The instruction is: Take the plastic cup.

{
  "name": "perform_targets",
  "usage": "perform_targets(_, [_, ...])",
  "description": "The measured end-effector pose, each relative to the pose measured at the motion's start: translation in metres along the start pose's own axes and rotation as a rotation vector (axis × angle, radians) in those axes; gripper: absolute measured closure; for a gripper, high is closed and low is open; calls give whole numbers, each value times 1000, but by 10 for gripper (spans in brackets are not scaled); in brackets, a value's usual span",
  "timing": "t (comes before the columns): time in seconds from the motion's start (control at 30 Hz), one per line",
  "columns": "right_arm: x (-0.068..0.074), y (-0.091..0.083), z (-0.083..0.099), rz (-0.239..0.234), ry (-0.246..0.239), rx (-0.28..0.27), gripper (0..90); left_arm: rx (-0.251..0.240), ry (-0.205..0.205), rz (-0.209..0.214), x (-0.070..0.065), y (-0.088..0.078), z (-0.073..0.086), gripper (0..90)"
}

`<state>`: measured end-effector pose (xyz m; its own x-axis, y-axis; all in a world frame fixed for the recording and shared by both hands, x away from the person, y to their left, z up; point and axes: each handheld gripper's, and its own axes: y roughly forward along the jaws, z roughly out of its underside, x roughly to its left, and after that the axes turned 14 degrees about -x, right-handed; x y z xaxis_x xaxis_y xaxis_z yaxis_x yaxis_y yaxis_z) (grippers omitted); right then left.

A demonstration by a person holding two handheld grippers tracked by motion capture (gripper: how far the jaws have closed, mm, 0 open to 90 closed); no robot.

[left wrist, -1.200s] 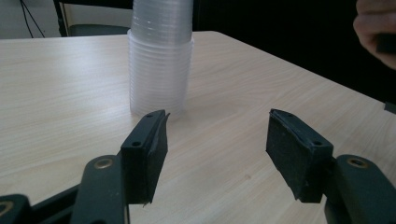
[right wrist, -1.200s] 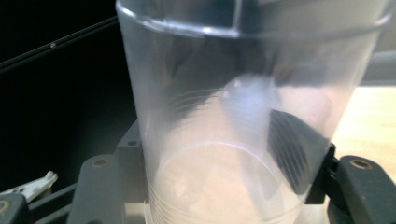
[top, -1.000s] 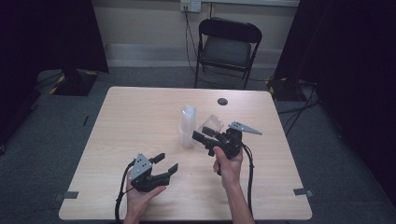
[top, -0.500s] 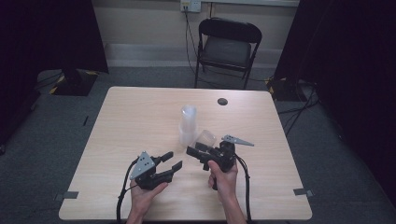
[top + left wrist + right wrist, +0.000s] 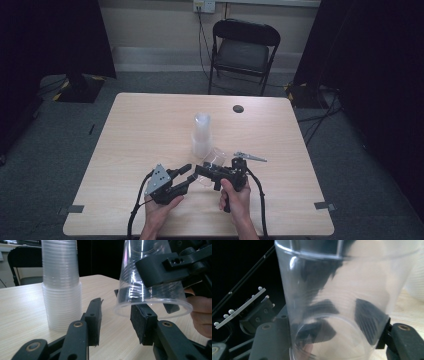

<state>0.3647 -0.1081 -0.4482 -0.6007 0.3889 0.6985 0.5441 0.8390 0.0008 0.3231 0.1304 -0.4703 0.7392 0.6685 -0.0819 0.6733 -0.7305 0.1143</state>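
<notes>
Dark curtains and a grey carpet are seen around a pale wooden bench (image 5: 150, 130), behind which a black folding chair (image 5: 243, 47) is placed. Near the middle of the bench a stack of clear plastic cups (image 5: 201, 135) is stood upright, and a small dark disc (image 5: 238, 108) is seen toward the far edge. A single clear plastic cup (image 5: 147, 277) is pinched by the right tool (image 5: 206, 170) just in front of the stack, one jaw being set inside the cup and the other outside against its wall; the cup is held clear of the bench and tilted, its open rim turned toward the left tool (image 5: 186, 176). The left tool's jaws have just been closing and are spread partway; one pad (image 5: 141, 323) is placed just under the cup's rim, but whether it is touched cannot be told. The other pad (image 5: 95, 320) is kept apart from the cup, between it and the stack.
</notes>
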Motion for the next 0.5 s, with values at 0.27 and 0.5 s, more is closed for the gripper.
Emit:
perform_targets(0.27, [2,4,4,15,33,16,373,-14,14,-18,-3,5,5,660])
perform_targets(0.5, [5,9,6,22,54,43,373,-27,31,-33,-6,7,8,666])
